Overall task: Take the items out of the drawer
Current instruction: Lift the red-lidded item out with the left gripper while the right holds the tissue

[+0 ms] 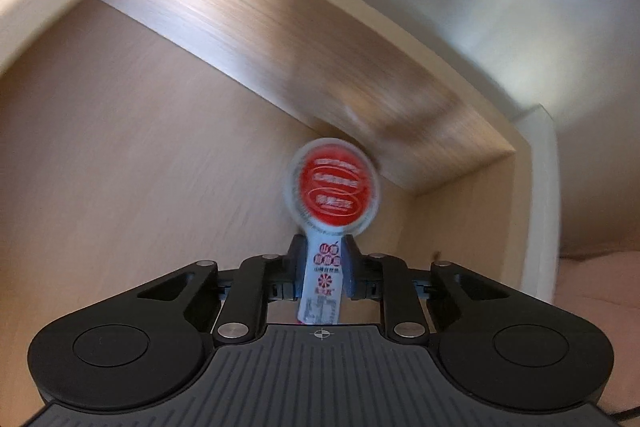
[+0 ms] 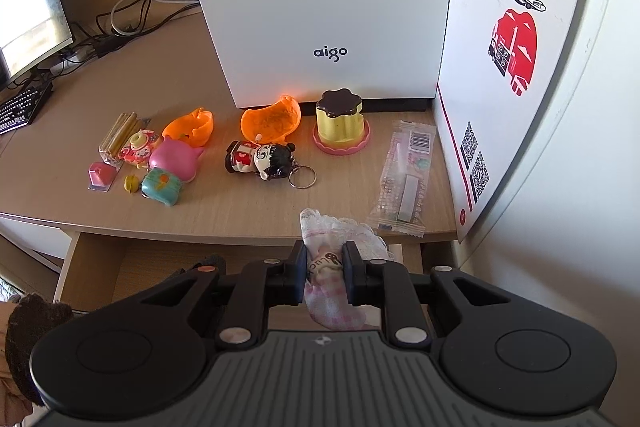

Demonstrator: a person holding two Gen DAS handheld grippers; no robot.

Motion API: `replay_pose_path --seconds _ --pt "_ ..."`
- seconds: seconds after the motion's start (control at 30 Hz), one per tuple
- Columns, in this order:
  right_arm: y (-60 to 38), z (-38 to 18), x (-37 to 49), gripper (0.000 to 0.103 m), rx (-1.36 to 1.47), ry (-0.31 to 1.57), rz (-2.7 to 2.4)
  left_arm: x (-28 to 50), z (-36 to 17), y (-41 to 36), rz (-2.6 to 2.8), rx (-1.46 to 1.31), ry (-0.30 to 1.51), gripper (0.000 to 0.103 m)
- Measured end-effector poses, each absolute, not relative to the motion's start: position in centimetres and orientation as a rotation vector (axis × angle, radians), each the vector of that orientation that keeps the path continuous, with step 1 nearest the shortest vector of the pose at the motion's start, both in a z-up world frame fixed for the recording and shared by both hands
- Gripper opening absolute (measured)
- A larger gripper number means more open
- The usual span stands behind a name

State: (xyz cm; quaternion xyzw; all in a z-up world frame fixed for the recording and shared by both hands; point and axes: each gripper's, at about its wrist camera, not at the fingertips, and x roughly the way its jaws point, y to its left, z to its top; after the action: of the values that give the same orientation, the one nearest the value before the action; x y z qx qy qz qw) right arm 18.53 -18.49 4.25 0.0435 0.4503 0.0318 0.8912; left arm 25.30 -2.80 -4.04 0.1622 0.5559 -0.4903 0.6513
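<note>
Through the left wrist camera, I am pinching the flat stem of a wrapped lollipop (image 1: 334, 187) in my left gripper (image 1: 322, 267), inside the drawer (image 1: 120, 147); it seems light, its round head probably brittle, so the stem suits. Through the right wrist camera, my right gripper (image 2: 323, 269) is squeezing a soft, frilly pink sock (image 2: 340, 227) at the desk (image 2: 240, 203) edge.

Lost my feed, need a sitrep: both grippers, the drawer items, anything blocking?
Left gripper shut on lollipop, inside drawer. Right gripper shut on pink sock, above drawer edge. Nothing blocking either.
</note>
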Motion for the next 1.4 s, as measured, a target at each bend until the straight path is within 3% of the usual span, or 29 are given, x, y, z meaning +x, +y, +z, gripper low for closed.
replay_pose_path --seconds 0.17,0.33,0.77,0.83,0.9,1.17,1.4 --pt "-18.5 4.3 18.5 0.018 0.092 0.931 0.064 27.7 -3.3 0.6 -0.948 0.456 1.189 0.012" --pt "-18.4 4.3 18.5 0.018 0.099 0.930 0.074 28.6 -1.8 2.2 -1.109 0.349 1.165 0.013" --pt "-18.4 4.4 18.5 0.018 0.108 0.931 0.076 20.1 -4.1 -4.2 -1.219 0.870 0.765 0.020" --pt "-18.5 4.3 18.5 0.018 0.109 0.933 0.076 19.9 -4.1 -3.9 -1.225 0.910 0.711 0.025" --pt "-18.6 4.1 18.5 0.018 0.112 0.936 0.074 20.2 -3.8 -3.6 -1.237 0.912 0.699 0.034" --pt "-19.0 3.8 18.6 0.018 0.127 0.948 0.065 20.9 -4.0 -6.3 -1.319 0.964 0.662 0.038" --pt "-19.4 3.3 18.7 0.019 0.139 0.962 0.064 23.3 -3.7 -8.8 -1.419 0.911 0.755 0.038"
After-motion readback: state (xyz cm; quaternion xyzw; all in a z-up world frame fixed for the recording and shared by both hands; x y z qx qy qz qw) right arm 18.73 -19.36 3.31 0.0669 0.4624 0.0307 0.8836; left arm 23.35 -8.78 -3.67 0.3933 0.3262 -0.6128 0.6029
